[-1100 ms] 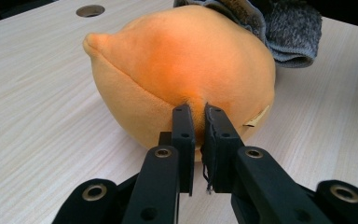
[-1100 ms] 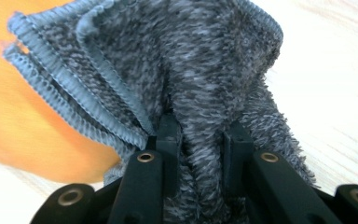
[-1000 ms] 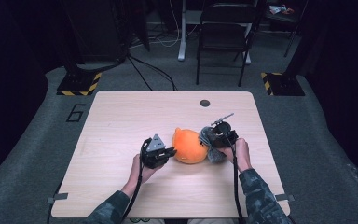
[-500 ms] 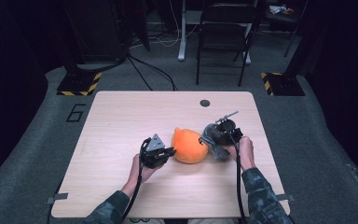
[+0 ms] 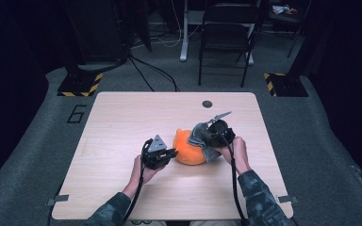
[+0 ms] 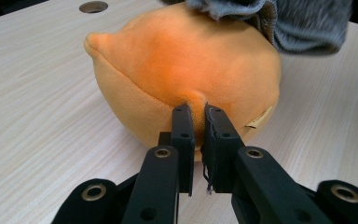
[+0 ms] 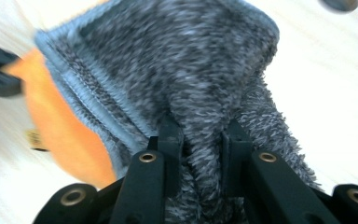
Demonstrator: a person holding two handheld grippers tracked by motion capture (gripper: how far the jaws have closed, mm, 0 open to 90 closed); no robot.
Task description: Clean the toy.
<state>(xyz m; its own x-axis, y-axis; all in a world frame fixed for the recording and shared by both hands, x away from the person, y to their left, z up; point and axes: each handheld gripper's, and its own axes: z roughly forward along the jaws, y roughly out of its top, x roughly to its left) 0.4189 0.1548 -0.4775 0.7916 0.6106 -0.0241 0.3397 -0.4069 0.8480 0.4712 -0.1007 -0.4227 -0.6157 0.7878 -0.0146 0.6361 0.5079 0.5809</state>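
From the high view I see the orange plush toy (image 5: 188, 149) lying a little right of the table's middle, between my two grippers. Its pointed tip aims toward eleven o'clock, so its long axis runs roughly from eleven to five. In the left gripper view that same tip (image 6: 95, 41) sticks out at the upper left and a seam curves down the body from it.

My left gripper (image 5: 169, 155) sits at the toy's nine o'clock side, jaws pinched shut on a small fold of the orange fabric; the pads nearly meet around it. My right gripper (image 5: 206, 137) is at the toy's two o'clock, clamped on a bunched ridge of the grey fuzzy cloth (image 5: 201, 141), which drapes over the toy's right flank.

The right gripper view is blurred, and the cloth (image 7: 177, 84) covers most of the toy there, leaving an orange patch at nine o'clock. How far the cloth reaches under the toy I cannot tell. A small tag (image 6: 259, 120) on the toy's lower right is too small to read.

The table (image 5: 122, 122) is pale wood grain with a round grommet hole (image 5: 207, 104) near its far edge. Beyond it, grey carpet, a folding chair (image 5: 226, 33) at twelve o'clock, and hazard-striped stand bases (image 5: 80, 84) on either side.
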